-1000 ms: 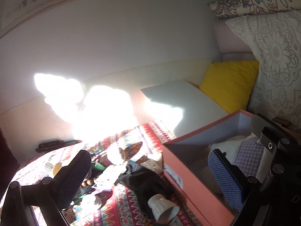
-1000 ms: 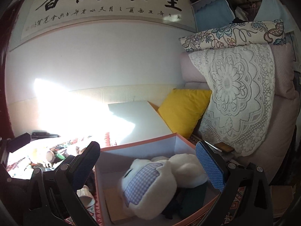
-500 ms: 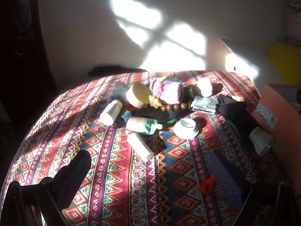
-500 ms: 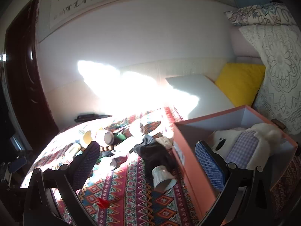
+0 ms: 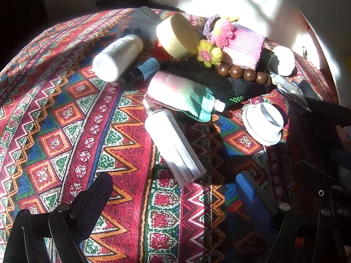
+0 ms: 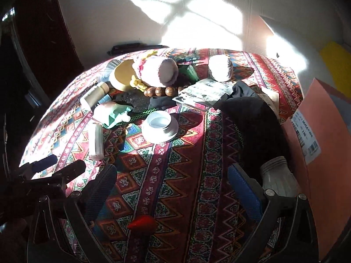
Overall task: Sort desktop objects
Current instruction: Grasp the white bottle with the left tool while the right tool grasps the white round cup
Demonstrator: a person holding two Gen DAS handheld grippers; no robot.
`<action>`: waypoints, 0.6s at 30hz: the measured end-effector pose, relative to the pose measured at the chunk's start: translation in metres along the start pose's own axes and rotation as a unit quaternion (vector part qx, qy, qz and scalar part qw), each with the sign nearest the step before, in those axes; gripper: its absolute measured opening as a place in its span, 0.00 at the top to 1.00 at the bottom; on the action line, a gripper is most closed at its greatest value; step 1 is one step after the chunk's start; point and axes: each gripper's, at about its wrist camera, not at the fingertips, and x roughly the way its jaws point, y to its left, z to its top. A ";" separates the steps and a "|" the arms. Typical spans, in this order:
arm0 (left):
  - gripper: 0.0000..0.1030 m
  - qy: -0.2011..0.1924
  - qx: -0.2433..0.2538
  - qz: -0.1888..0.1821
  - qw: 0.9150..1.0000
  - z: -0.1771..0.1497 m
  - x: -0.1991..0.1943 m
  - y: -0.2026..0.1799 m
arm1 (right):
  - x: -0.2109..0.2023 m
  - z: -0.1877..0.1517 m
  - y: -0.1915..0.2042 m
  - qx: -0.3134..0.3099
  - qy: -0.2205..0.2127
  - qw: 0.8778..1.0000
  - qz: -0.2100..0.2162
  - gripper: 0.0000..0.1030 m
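Left wrist: left gripper (image 5: 173,195) gapes empty; clear tube (image 5: 173,144) lies just ahead between the jaws, long axis running away up-left.
Right wrist: right gripper (image 6: 172,182) also wide, empty (tube (image 6: 95,141) far left, so left hand nearer).

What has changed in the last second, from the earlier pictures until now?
Both claws swung away from the orange box toward the cluttered tablecloth. The left claw came down close before the clear tube; the right claw followed. Both stayed open and empty; objects unmoved.
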 end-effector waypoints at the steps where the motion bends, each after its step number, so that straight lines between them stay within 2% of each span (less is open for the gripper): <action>1: 0.23 0.007 -0.003 -0.002 1.000 0.003 0.007 -0.001 | 0.013 0.004 0.003 -0.009 0.009 1.000 -0.004 0.02; 3: 0.30 0.019 -0.006 -0.004 1.000 0.010 0.021 -0.002 | 0.034 0.012 0.006 -0.016 0.023 1.000 -0.009 0.05; 6: 0.33 0.012 0.013 0.008 1.000 0.016 0.030 -0.008 | 0.060 0.029 0.005 -0.022 0.028 0.999 -0.001 0.07; 7: 0.52 0.010 0.028 0.011 1.000 0.016 0.031 -0.012 | 0.068 0.034 0.005 -0.022 0.032 0.999 0.006 0.11; 8: 0.57 0.007 0.043 0.013 0.999 0.016 0.032 -0.017 | 0.075 0.039 0.005 -0.022 0.037 0.999 0.014 0.14; 9: 0.64 0.003 0.051 0.015 0.999 0.015 0.031 -0.019 | 0.083 0.043 0.004 -0.021 0.042 0.999 0.022 0.26; 10: 0.71 -0.001 0.049 0.009 0.999 0.014 0.029 -0.019 | 0.089 0.046 0.006 -0.026 0.050 0.998 0.038 0.42; 14: 0.74 -0.003 0.014 -0.028 0.999 0.010 0.011 -0.010 | 0.082 0.050 0.012 -0.052 0.034 0.997 0.052 0.43; 18: 0.74 -0.036 0.009 -0.037 0.999 0.000 -0.033 -0.010 | 0.044 0.048 0.008 -0.051 0.013 0.997 0.059 0.43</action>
